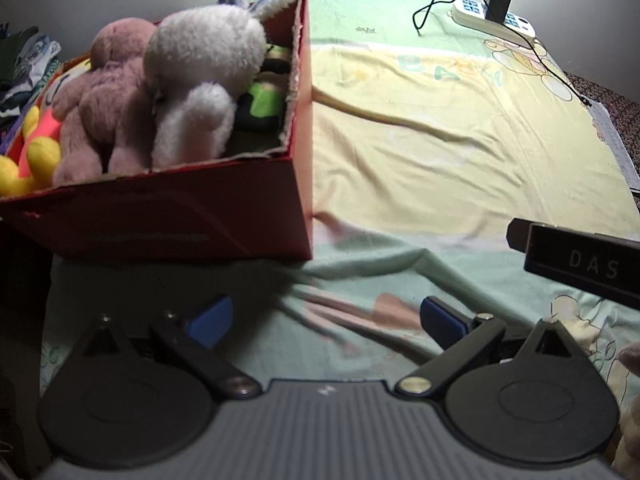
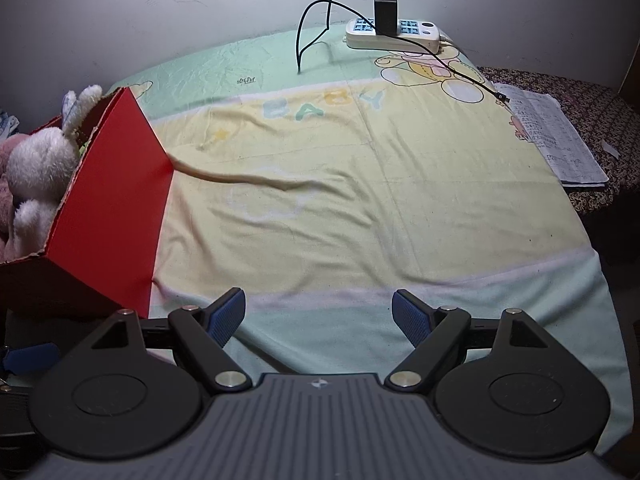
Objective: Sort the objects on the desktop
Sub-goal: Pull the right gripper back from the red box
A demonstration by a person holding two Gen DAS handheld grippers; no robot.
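Note:
A red cardboard box [image 1: 168, 220] stands on the cloth at the left and holds several plush toys: a white rabbit [image 1: 200, 80], a pink bear [image 1: 108, 100], a yellow and orange toy [image 1: 32, 148] and a green and black toy [image 1: 264, 100]. The box [image 2: 116, 208] and the rabbit [image 2: 36, 172] also show at the left of the right wrist view. My left gripper [image 1: 326, 320] is open and empty, low over the cloth in front of the box. My right gripper [image 2: 318, 316] is open and empty over the cloth's near edge.
A yellow and green baby cloth [image 2: 360, 200] covers the table. A white power strip [image 2: 394, 34] with a black charger and cables lies at the back. A paper sheet [image 2: 556, 140] lies at the right. A black bar marked DAS [image 1: 580, 264] juts in from the right.

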